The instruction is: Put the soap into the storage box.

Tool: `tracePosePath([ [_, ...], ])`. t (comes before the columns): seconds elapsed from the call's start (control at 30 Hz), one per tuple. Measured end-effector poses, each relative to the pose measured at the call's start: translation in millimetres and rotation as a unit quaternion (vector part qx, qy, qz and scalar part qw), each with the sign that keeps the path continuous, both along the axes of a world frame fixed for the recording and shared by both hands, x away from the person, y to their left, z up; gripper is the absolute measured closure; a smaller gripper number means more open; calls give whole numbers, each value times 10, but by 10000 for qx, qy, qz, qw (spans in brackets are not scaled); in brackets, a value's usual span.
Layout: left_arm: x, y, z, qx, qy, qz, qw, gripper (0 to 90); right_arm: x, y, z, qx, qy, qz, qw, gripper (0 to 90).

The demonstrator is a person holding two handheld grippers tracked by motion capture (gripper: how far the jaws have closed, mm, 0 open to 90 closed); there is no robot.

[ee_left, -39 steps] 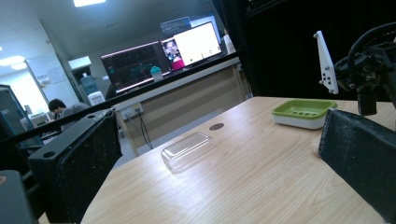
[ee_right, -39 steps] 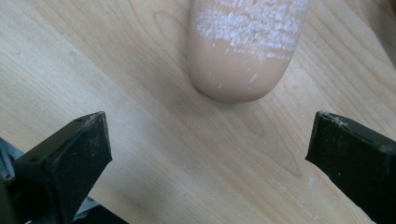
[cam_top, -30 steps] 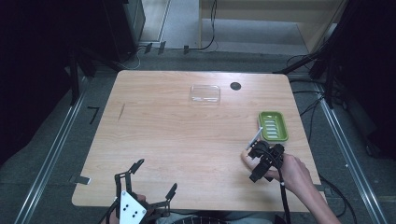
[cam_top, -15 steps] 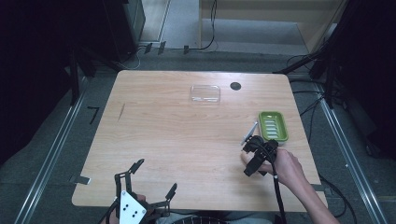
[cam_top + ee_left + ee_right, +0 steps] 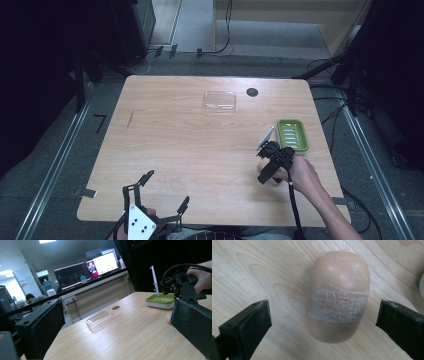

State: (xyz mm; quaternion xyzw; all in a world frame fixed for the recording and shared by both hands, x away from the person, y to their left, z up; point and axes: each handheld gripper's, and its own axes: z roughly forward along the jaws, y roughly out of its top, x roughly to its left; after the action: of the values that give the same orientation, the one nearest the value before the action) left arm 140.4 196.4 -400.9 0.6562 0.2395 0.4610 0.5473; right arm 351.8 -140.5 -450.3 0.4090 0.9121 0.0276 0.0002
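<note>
The right gripper is hanging wide open over the soap, which is lying on the table beside the green dish. The soap's whitish scuffed stamp is proving unreadable. The left gripper is gaping wide at the near edge, holding nothing.

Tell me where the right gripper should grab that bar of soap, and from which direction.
Grip the bar of soap across its narrow waist, at the scuffed whitish band, coming straight down from above. It lies flat on the table, an oval longer than it is wide, and the right gripper already has its open jaws on either long side. The rounded ends would likely slip; the straighter flanks probably offer a surer hold.
</note>
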Motion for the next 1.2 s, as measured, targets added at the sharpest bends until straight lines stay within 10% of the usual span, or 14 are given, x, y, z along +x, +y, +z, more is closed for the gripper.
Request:
tracePosePath([
  [0.47,0,1,1,-1,-4,-6,10000,0,45,-42,-77,65,5,-205,9998,0],
  [1.2,-2,4,2,-13,-12,-5,10000,0,67,-94,-113,30,78,-385,9992,318],
])
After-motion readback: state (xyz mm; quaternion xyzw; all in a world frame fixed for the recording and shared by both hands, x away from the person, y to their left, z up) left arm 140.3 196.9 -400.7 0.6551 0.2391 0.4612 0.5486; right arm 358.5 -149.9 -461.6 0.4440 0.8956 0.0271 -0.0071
